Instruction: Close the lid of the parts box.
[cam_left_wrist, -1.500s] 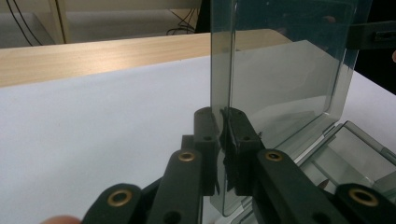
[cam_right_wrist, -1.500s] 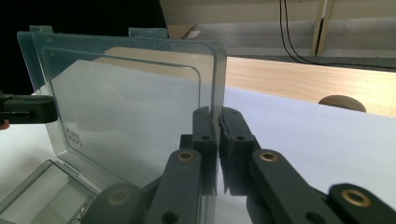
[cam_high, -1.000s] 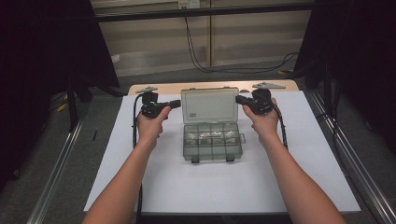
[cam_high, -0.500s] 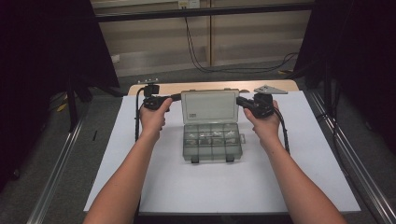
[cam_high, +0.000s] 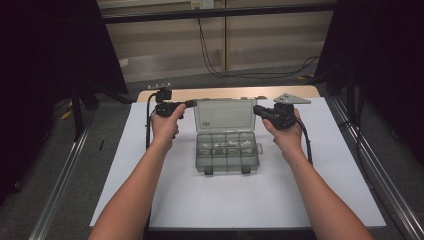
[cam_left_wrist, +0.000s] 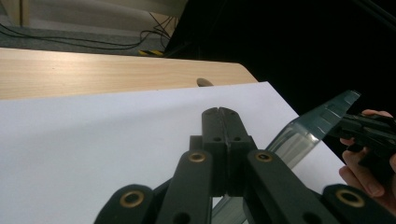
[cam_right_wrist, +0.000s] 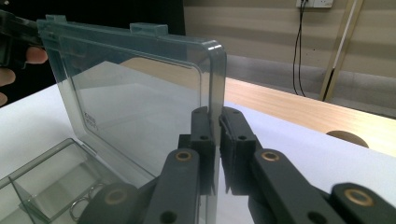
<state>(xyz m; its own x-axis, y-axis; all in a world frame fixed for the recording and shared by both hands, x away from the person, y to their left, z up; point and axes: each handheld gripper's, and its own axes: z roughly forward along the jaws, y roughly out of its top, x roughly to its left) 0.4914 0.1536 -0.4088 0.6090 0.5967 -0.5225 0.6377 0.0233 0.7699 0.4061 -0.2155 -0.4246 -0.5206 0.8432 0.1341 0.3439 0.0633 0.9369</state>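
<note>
Change: both our hands have crept slightly toward the far edge of the white sheet; the box has kept its place.
Box: clear compartment box (cam_high: 227, 152) sits mid-sheet, metal bits in its cells.
Lid: lid (cam_high: 225, 116) stands upright at the box's far side; a small dark label is on it, its writing too small for us to read.
Right gripper: right gripper (cam_right_wrist: 217, 122) pinches the lid's edge right of the box.
Left gripper: left gripper (cam_left_wrist: 219, 112), jaws pressed together, at the lid's left corner.
Sheet: white sheet (cam_high: 150, 200) lies under the box.
</note>
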